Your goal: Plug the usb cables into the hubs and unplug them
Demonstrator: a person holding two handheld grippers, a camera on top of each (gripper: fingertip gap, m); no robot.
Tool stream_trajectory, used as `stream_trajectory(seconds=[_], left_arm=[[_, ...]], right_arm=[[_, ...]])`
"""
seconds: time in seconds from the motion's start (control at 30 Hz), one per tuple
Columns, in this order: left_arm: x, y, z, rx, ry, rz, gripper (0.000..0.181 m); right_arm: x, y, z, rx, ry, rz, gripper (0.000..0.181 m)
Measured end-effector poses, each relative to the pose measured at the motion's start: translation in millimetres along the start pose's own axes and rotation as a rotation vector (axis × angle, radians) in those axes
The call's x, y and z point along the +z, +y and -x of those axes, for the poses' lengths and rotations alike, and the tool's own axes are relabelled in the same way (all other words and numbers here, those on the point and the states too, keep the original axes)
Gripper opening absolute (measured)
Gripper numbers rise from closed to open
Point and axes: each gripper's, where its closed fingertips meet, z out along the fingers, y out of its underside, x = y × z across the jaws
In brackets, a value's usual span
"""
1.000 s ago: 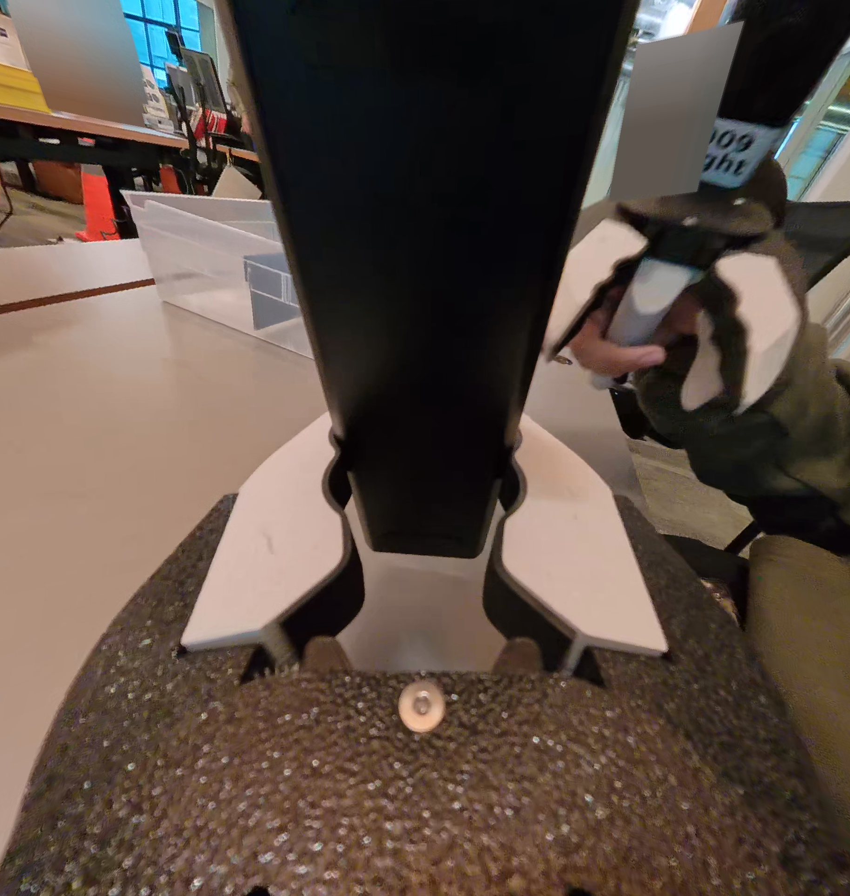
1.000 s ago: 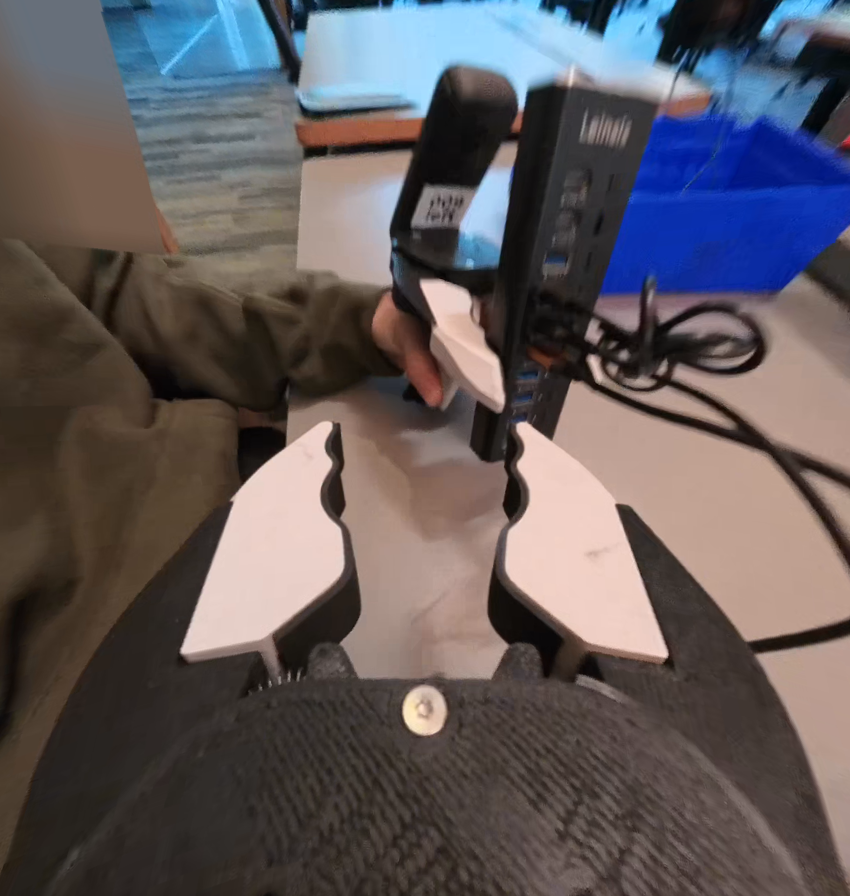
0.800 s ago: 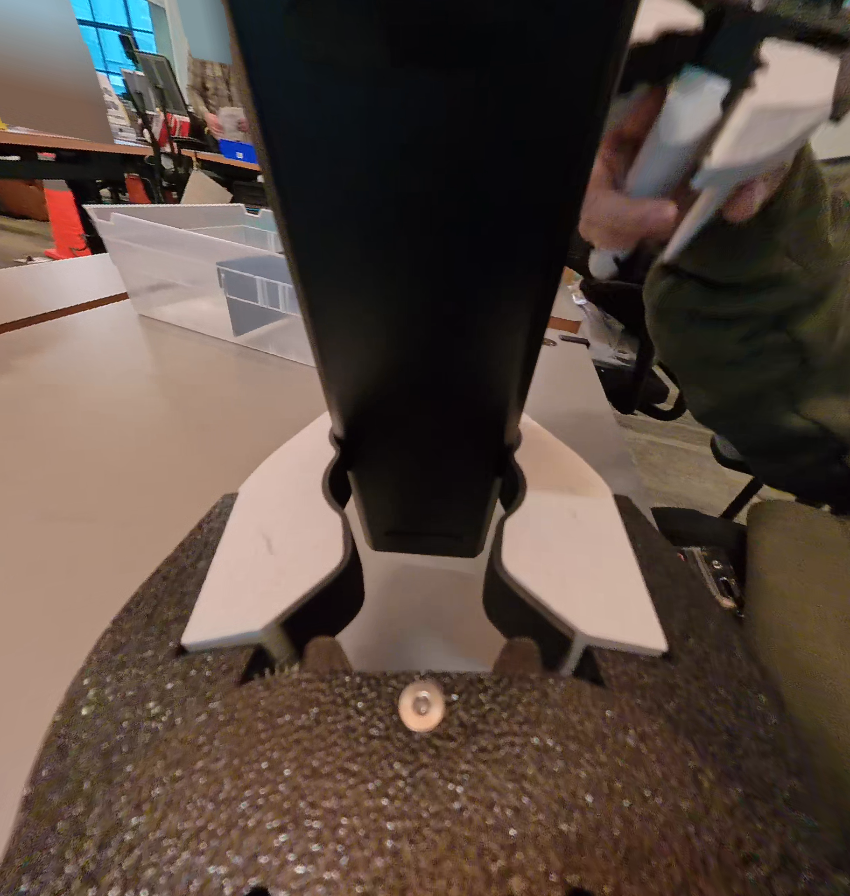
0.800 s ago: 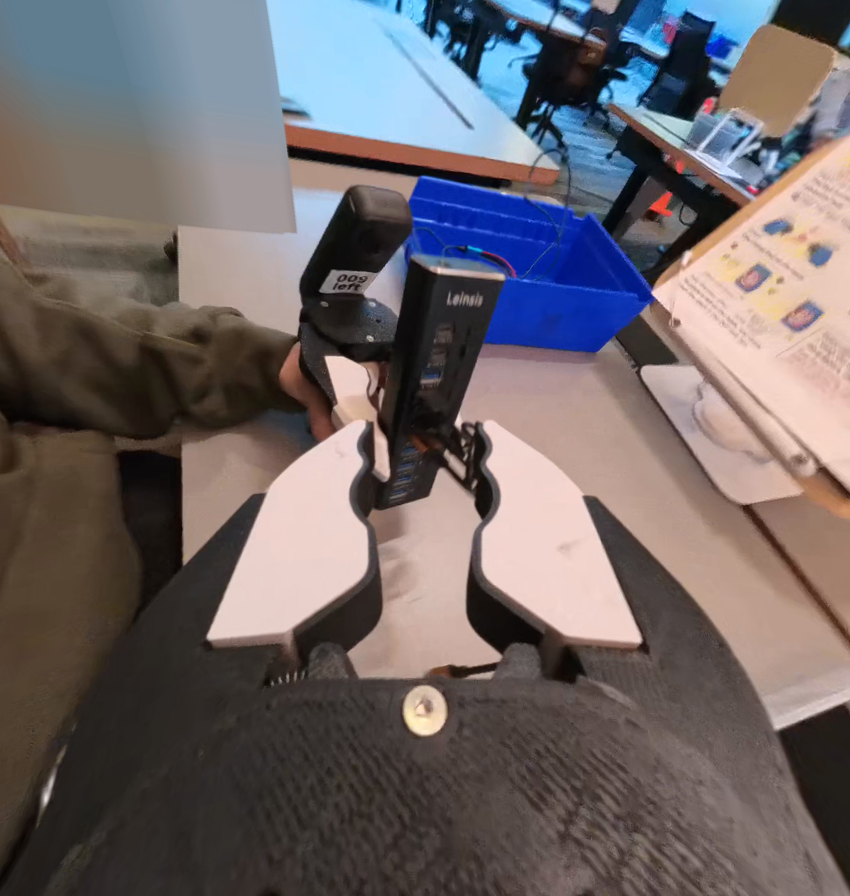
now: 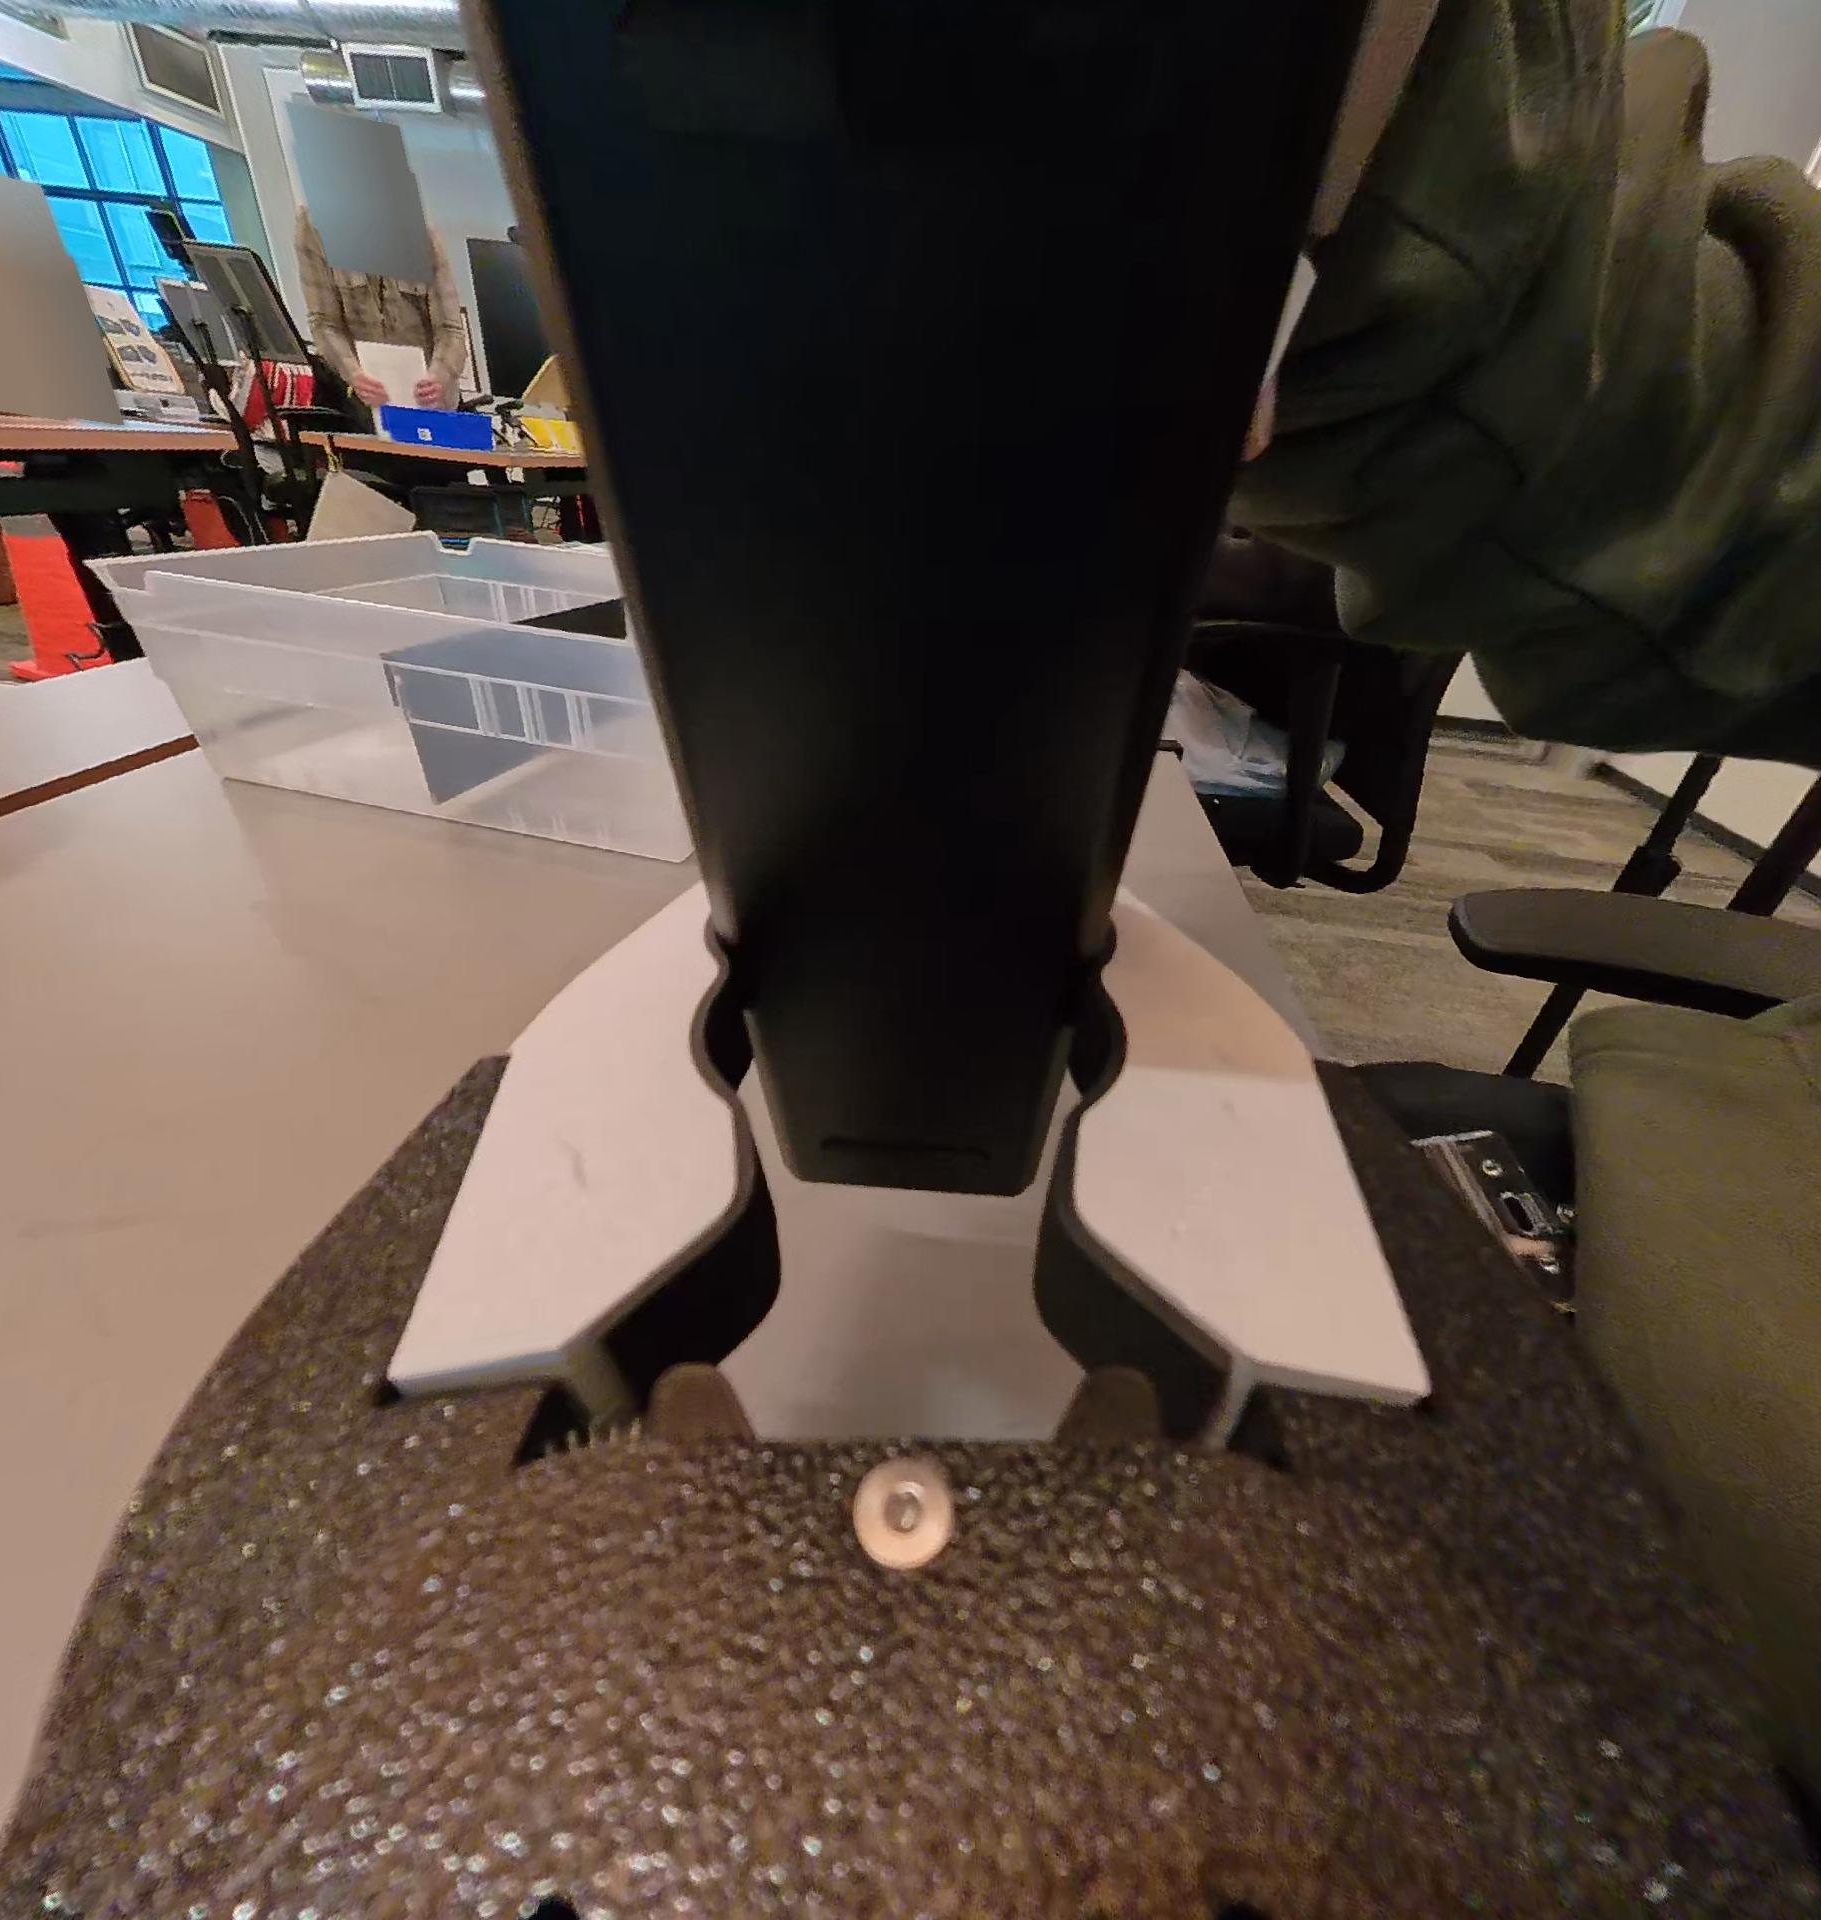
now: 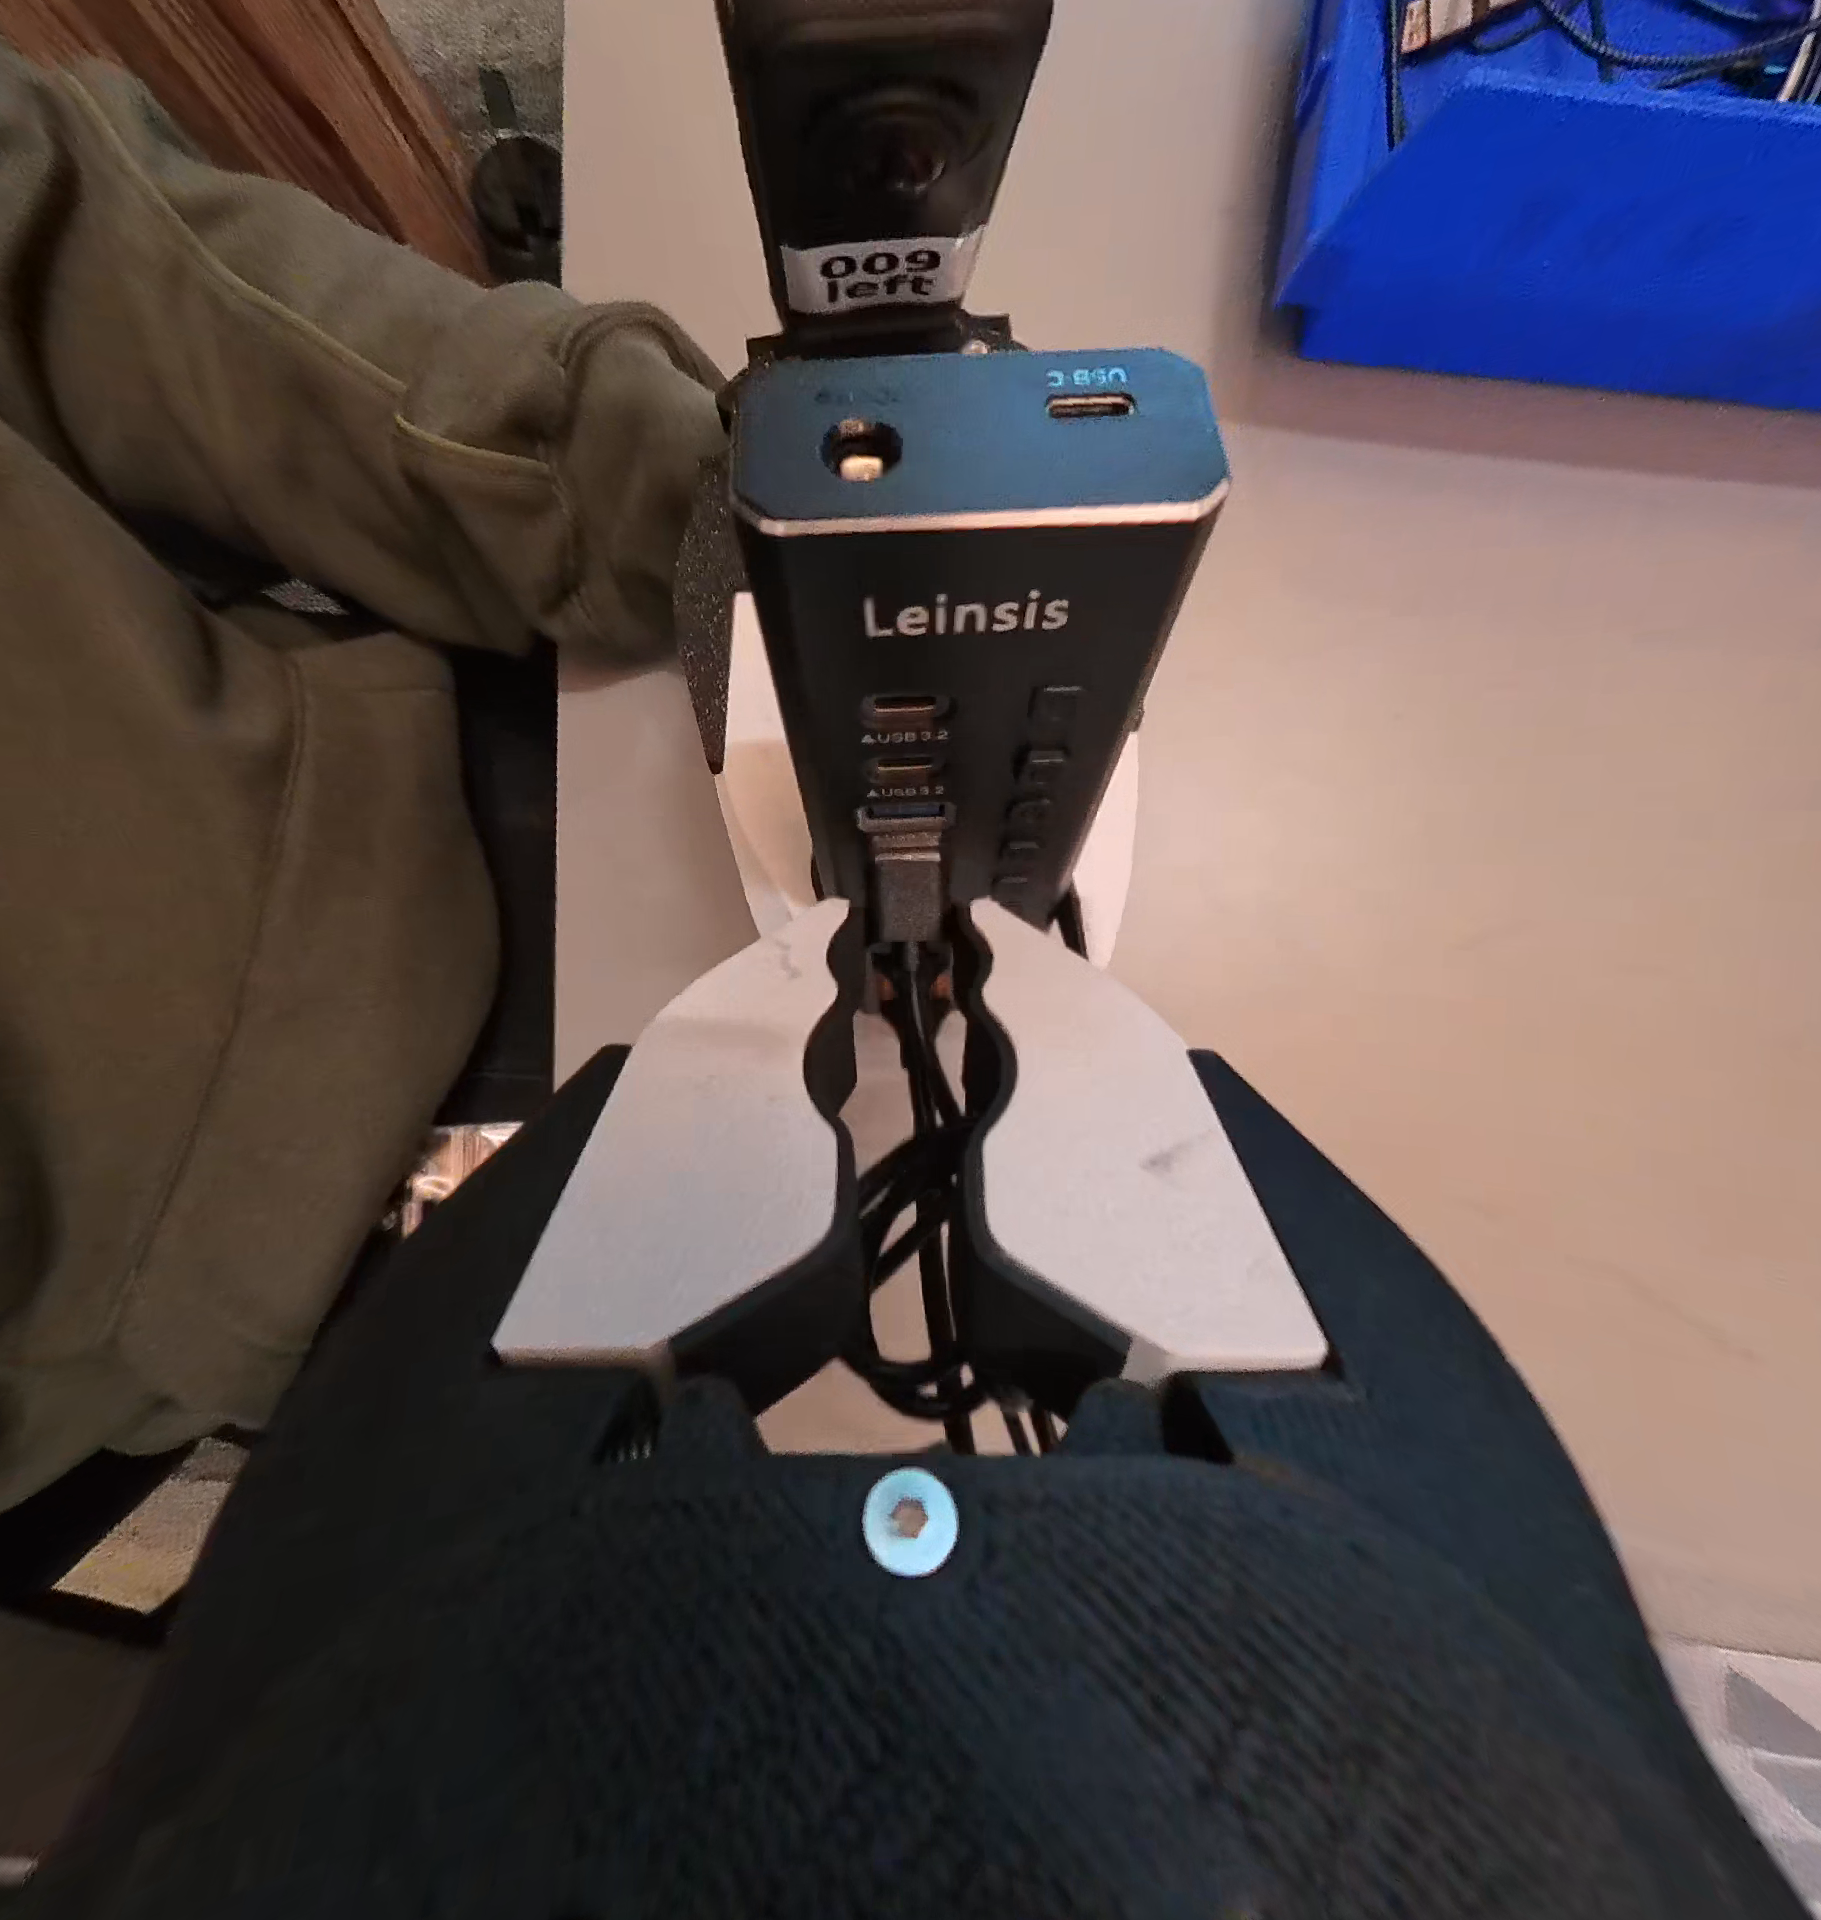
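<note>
Right claw now lined up on the plugged cable, hub held upright by the left

A second ago the right gripper (image 6: 908, 940) hung back with its fingers spread wide beside the hub (image 6: 973, 623); it has since swung round to face the port side, and its tips have narrowed around the grey USB plug (image 6: 906, 883) seated in a blue port, though whether they actually touch it I cannot tell. The left gripper (image 5: 906, 971) has not changed: its fingers stay pinched on the lower end of the black hub (image 5: 906, 520), which stands upright above the table (image 5: 210, 1039). Black cables (image 6: 911, 1195) hang down between the right fingers. Nearby are a clear plastic bin (image 5: 366, 665) behind the hub, a blue bin (image 6: 1571, 208) at the far right, and an olive sleeve (image 6: 314, 436) crowding the left side
</note>
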Motion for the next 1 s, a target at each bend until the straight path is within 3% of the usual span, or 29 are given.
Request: stream_trajectory(seconds=[0.3,0.47,0.57,0.77,1.0], left_arm=[[-4.4,-4.8,-0.2,-0.007,0.018,-0.039,0.06],[-11.2,-14.8,-1.5,-0.012,0.039,-0.125,0.06],[-5.7,-3.0,1.5,0.028,0.01,-0.02,0.061],[1.2,3.8,-9.7,0.046,0.048,0.031,0.059],[-2.6,-13.9,-11.0,-0.027,0.076,-0.072,0.06]], right_arm=[[3.8,-13.4,0.4,0.028,-0.046,-0.153,0.015],[-5.9,-0.4,0.1,-0.008,-0.015,-0.048,0.015],[-0.4,10.4,-1.0,-0.045,0.026,0.042,0.015],[5.1,1.9,9.4,-0.118,0.025,0.053,0.014],[5.8,2.9,8.4,-0.096,0.027,-0.017,0.014]])
